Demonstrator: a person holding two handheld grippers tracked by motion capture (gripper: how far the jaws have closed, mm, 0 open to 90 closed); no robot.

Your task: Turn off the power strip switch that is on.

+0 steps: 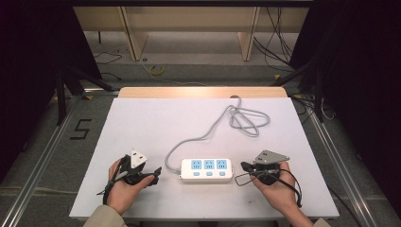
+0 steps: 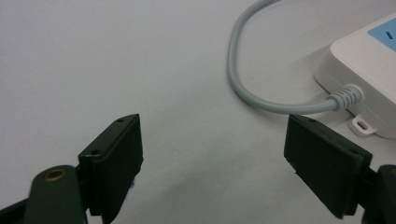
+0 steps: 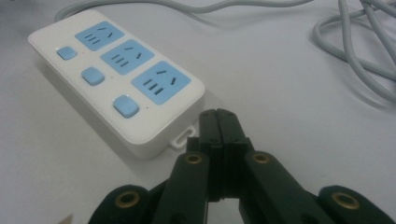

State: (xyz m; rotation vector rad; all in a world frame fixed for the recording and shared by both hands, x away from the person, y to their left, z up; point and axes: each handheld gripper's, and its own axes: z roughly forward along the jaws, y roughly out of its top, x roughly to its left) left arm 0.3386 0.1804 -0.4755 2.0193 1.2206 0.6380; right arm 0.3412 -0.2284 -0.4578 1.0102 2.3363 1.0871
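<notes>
**Power strip flanked by two grippers**

A white power strip (image 1: 206, 170) with three blue sockets and three blue buttons is seen lying flat on the counter (image 1: 142, 123), toward the near edge in the high view. Its grey cord (image 1: 208, 132) is led from the strip's left end toward 1 o'clock, where it is gathered in loose loops near the far edge.

The left gripper (image 1: 156, 174) is held at 9 o'clock of the strip, just beside the end where the cord comes out. In the left gripper view its fingers (image 2: 114, 163) are spread wide, with bare counter between them; nothing is gripped. The cord's strain relief is seen just beyond the right-hand finger.

The right gripper (image 1: 244, 166) is held at 3 o'clock of the strip, near its other end. In the right gripper view its fingers (image 3: 218, 126) are pressed fully together, with nothing between them, and their tips are set just beside the strip's small mounting tab; contact cannot be told.
</notes>
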